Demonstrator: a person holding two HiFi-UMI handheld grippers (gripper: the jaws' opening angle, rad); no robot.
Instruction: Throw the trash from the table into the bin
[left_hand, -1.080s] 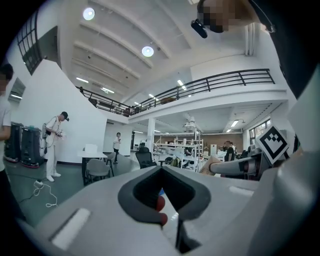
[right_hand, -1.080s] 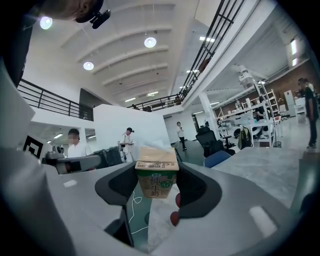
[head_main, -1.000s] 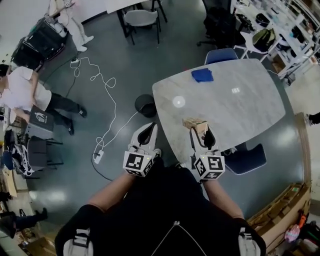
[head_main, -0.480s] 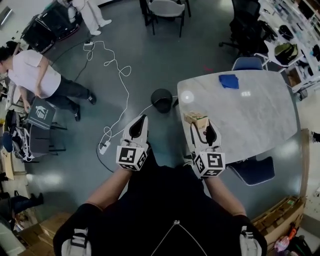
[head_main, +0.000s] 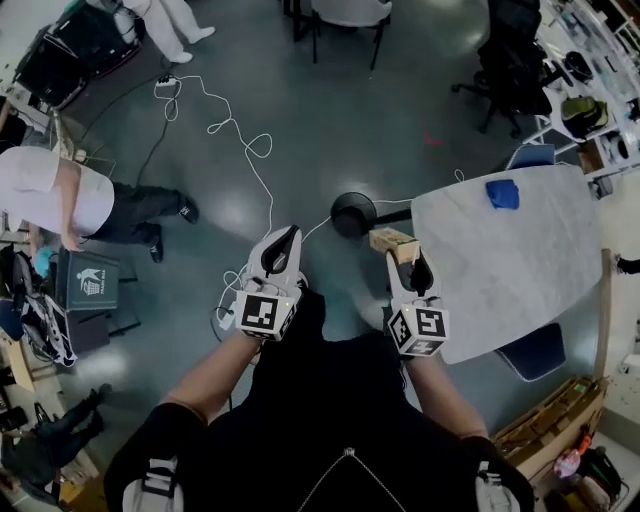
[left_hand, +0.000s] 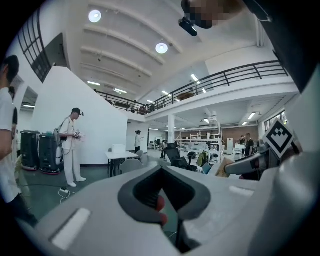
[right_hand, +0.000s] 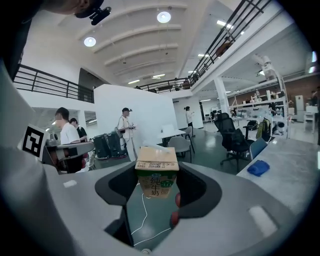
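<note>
Right gripper view: we find the right gripper (right_hand: 157, 184) clamped on the milk carton (right_hand: 156, 171), carried off the table (head_main: 500, 270). The left gripper (left_hand: 162, 176) is closed on nothing. The bin (head_main: 352, 213) lies just ahead; we judge only the drop outstanding.

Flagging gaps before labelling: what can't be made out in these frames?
Bin, head view: small and dark, inside unreadable.
Milk carton in the right gripper, right gripper view: opaque walls, so full or empty can't be told.
Table, head view: near corner covered by the right gripper and carton.
Blue item on the table, head view: too small to identify.
</note>
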